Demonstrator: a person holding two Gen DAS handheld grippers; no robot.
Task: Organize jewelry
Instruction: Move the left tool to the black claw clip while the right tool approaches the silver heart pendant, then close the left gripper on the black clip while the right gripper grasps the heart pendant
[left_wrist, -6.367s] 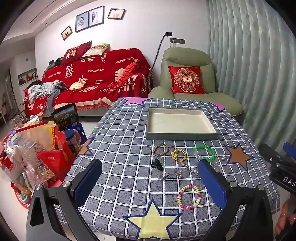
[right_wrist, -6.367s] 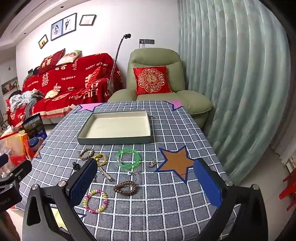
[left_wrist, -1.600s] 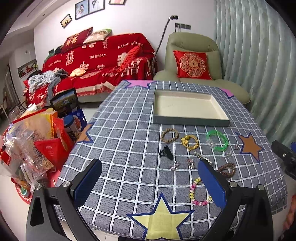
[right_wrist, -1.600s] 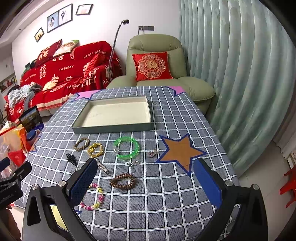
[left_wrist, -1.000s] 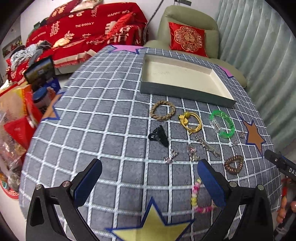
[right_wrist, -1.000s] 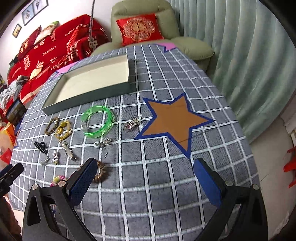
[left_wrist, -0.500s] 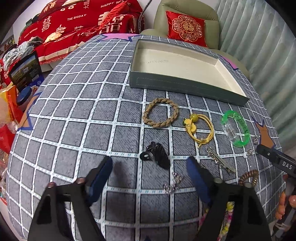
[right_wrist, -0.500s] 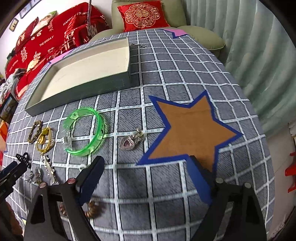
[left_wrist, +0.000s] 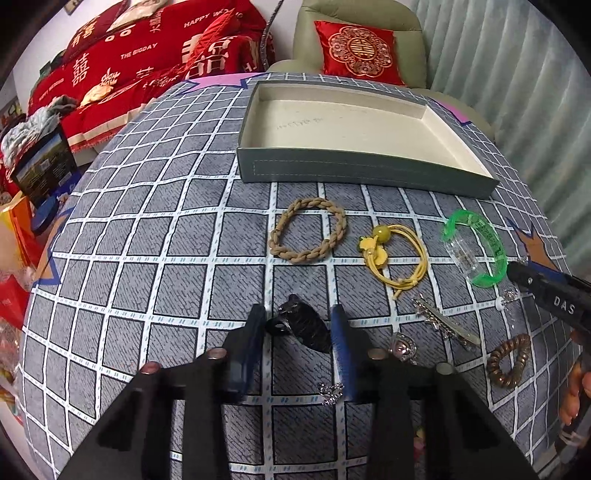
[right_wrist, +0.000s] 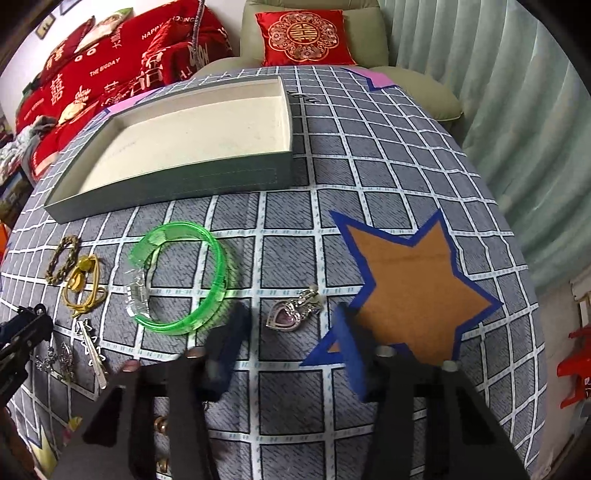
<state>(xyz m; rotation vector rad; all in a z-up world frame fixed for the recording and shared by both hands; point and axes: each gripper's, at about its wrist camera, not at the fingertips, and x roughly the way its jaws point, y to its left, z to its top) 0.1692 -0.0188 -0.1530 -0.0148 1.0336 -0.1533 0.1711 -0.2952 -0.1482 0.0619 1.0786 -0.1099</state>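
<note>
Your left gripper (left_wrist: 298, 317) has been closing its 2 fingers around the black clip (left_wrist: 301, 325), low center, seemingly not yet pinching. Your right gripper (right_wrist: 290, 321) has been closing beside the heart pendant (right_wrist: 291, 314), fingers apart.

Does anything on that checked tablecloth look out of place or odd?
Nothing damaged or spilled. The tray holds nothing, while every piece lies loose on the cloth before it, and a black hair clip sits among the bracelets.
</note>
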